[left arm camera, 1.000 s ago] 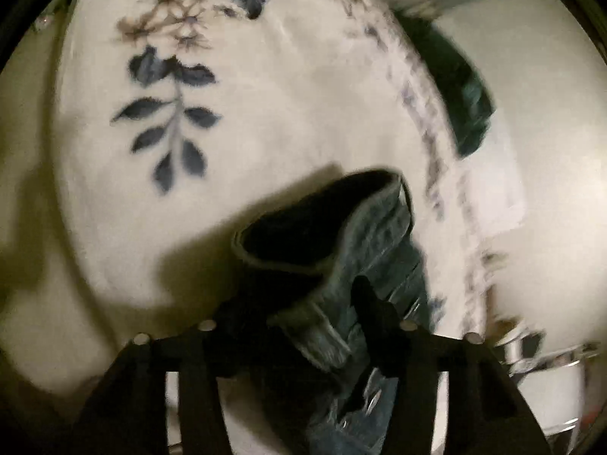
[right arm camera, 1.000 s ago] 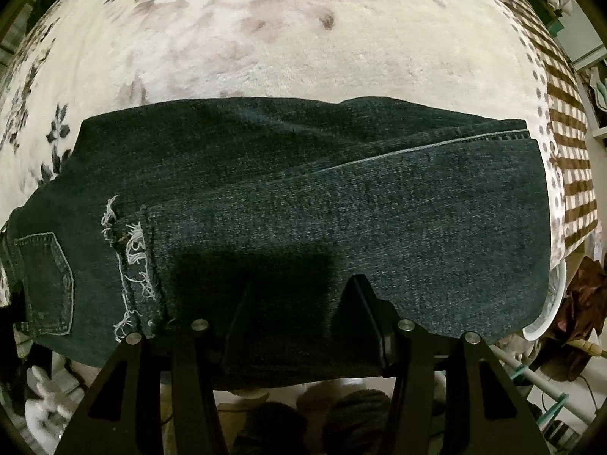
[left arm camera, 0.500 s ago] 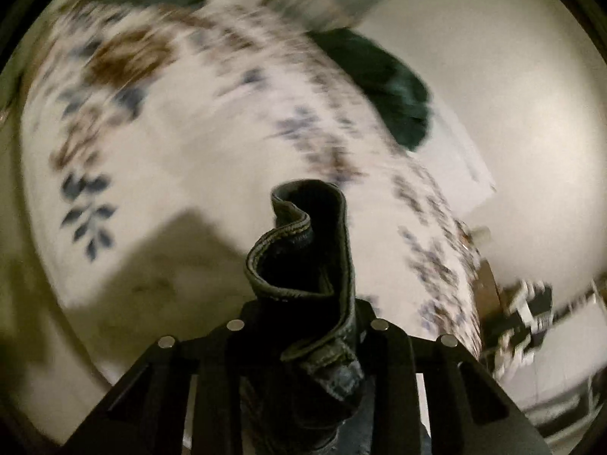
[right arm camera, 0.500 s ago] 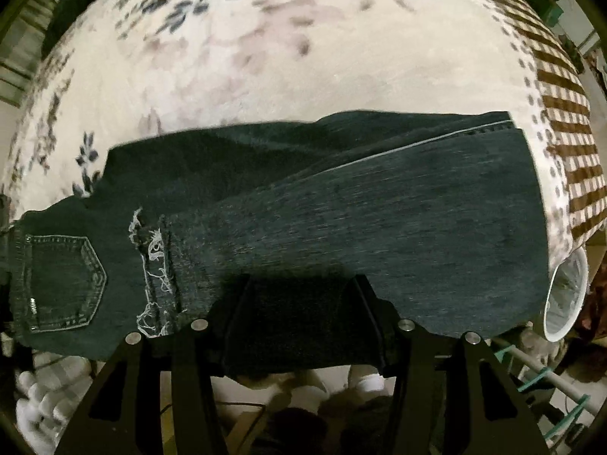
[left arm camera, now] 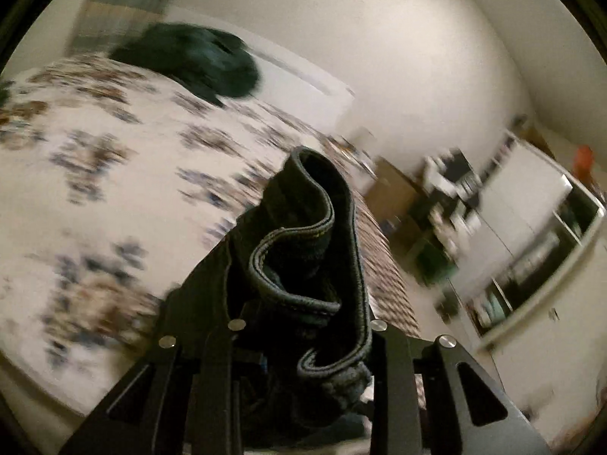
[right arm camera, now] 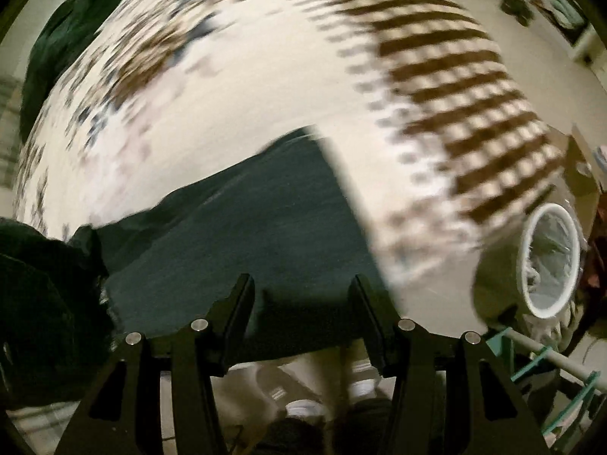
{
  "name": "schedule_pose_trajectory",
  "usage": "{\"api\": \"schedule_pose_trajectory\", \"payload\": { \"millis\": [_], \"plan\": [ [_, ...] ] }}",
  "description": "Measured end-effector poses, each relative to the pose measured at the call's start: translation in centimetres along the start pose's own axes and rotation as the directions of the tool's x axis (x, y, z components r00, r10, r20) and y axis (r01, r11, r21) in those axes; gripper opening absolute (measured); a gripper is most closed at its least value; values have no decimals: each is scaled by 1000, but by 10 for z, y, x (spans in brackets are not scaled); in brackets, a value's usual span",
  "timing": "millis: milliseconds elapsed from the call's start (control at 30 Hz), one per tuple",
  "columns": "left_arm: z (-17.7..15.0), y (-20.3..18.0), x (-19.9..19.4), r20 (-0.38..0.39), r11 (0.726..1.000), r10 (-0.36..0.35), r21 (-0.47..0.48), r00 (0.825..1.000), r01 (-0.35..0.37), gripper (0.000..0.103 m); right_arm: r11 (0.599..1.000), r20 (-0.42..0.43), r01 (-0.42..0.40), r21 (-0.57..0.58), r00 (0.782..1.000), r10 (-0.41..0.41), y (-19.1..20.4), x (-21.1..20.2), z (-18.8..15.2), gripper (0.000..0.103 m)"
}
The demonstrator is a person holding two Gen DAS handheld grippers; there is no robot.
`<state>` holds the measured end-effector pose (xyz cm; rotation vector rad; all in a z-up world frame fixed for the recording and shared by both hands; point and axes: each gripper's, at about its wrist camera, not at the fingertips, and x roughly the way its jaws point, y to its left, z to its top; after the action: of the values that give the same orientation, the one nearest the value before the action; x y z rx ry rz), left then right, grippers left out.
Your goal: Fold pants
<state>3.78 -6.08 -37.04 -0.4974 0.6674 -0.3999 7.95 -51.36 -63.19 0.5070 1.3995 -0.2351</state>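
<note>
While the left tongs [left arm camera: 303,326] pinch a bunched hem of heavy, floppy denim pants [left arm camera: 307,250], right tongs [right arm camera: 303,303] hang spread over the bed [right arm camera: 265,94]; thick seams look like the surest hold.

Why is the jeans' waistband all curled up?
Bunched, not flat: the left gripper pinches the jeans' waistband, so its thick edge curls into loops above the flowered blanket.

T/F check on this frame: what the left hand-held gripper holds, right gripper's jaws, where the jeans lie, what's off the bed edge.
1. The left hand-held gripper is clamped on bunched denim of the jeans. True.
2. The right hand-held gripper is shut on the jeans. False: its jaws stand apart, nothing pinched.
3. The jeans lie on a floral blanket. True.
4. A red bucket stands beside the bed. False: it is a white-rimmed bin.
</note>
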Motion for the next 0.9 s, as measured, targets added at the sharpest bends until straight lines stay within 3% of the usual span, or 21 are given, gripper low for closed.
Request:
{"api": "schedule_pose_trajectory", "payload": {
  "millis": [167,333,500,900],
  "plan": [
    [-54,-61,71,-187,996,-24,86,982,40,23,997,22,30,72,999,-32,-73,-9,20,55],
    [-111,-87,145,-362,985,70,174,930,-7,23,991,45,60,117,997,-65,-130,-16,33,55],
    [-134,-110,170,-406,972,138,231,903,-45,23,987,55,60,152,996,-69,-151,-16,46,55],
    [-140,-120,192,-467,942,258,314,846,-114,27,987,46,62,147,997,-69,-151,-14,49,55]
  ]
}}
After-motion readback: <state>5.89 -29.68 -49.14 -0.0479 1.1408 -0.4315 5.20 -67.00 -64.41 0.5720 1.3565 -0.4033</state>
